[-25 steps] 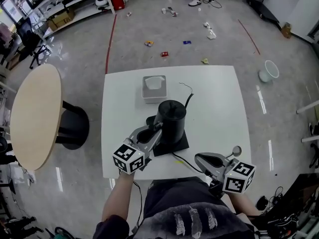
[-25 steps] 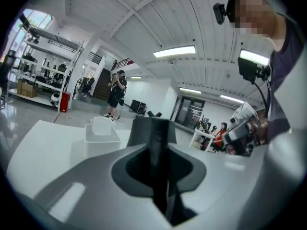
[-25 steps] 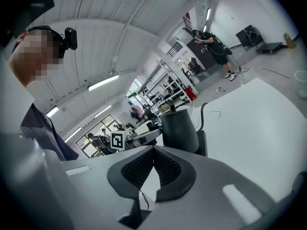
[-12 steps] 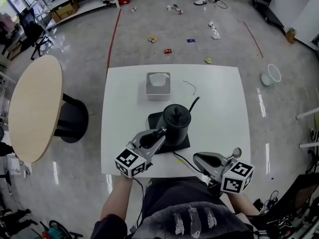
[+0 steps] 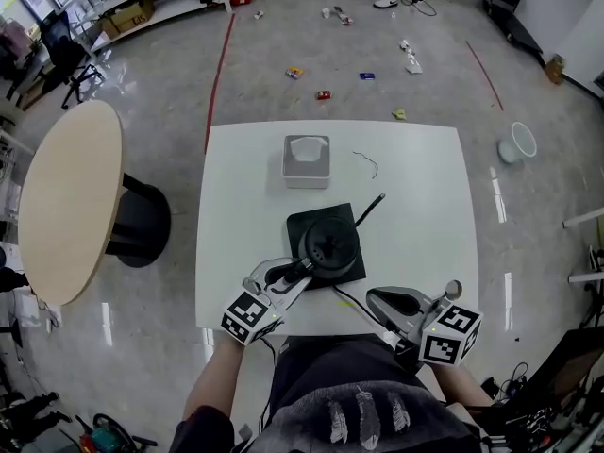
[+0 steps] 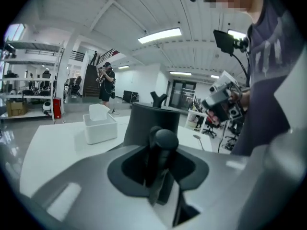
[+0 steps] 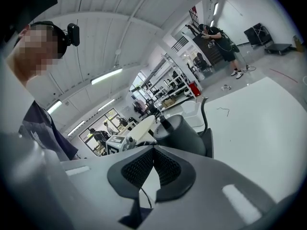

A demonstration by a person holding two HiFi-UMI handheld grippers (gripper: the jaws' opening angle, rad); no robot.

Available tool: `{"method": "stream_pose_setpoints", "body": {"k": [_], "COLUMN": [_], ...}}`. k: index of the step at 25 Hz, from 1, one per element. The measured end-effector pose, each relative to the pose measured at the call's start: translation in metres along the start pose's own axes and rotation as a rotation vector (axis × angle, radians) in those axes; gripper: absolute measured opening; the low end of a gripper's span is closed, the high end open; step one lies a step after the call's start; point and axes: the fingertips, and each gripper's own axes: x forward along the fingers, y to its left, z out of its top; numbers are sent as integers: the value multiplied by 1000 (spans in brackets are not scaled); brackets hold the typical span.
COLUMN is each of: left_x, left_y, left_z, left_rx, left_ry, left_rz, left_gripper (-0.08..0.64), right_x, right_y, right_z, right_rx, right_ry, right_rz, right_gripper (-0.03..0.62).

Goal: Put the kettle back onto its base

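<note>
kettle [image 5: 327, 246] – on base [image 5: 298, 220] | left tongs [image 5: 300, 269] – just opening, handle [image 6: 162, 147] between

No legible text, label or number anywhere

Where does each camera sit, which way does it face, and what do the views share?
Head view: on the head, facing steeply down at the table; left gripper, right gripper and torso show.
Left gripper view: rides that gripper, facing the kettle, handle between its just-opening jaws; torso at right.
Right gripper view: rides that gripper, facing across the table past shut jaws; torso at left.
Shared: kettle on its base.
</note>
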Motion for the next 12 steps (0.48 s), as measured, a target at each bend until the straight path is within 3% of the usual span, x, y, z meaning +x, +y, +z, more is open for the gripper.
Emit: {"method": "stream_pose_setpoints", "body": {"k": [6,12], "left_x": [-3,-7], "left_y": [2,13], "left_z": [-2,-1], "left_rx": [-4,71], "left_ry": [3,28], "left_rz": [21,64], "left_gripper": [103,107], "right_x": [7,6], "right_y": [6,7], "right_z": [1,-1], "right_rx": [-2,-1], "right_ry": [12,5], "right_rz": [3,-9], "right_gripper": [0,0]}}
